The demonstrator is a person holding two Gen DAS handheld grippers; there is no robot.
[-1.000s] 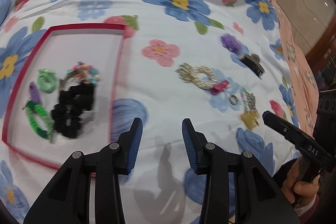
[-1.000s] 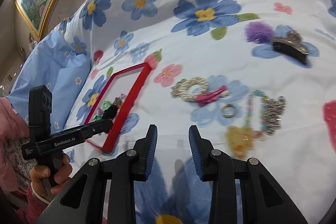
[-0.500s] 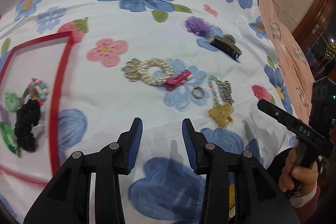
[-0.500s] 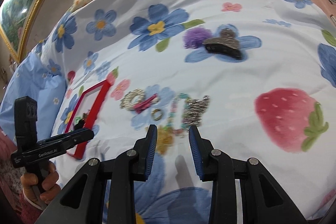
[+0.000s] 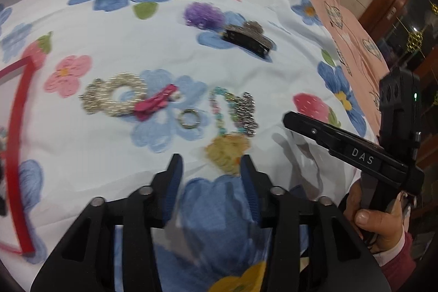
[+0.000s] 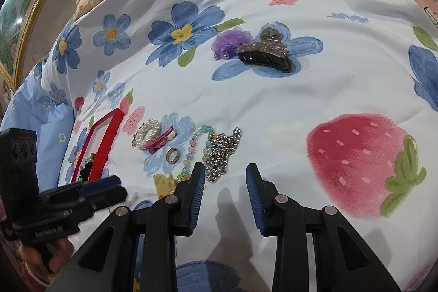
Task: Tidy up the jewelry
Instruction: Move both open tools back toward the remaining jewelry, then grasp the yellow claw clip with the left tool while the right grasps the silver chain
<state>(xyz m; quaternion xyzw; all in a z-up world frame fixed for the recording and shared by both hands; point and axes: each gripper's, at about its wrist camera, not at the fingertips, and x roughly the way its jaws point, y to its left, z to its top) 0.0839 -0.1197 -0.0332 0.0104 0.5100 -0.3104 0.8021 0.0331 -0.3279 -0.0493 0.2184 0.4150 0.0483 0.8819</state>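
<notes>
Lying on the flowery bedsheet [image 5: 115, 160] beside the red tray [image 5: 16, 133] are a pearl bracelet [image 5: 115, 97], pink clip [image 5: 157, 101], ring [image 5: 189, 119] and bead chain [image 5: 232, 111], its length running away from the left gripper [image 5: 210, 166], whose fingers have just been opening, nothing between. Right gripper [image 6: 225, 177] is hanging apart, empty.

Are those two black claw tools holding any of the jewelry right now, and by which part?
Neither holds anything. The left gripper has just been opening, empty, above the yellow charm; the right gripper is open over bare sheet.
</notes>
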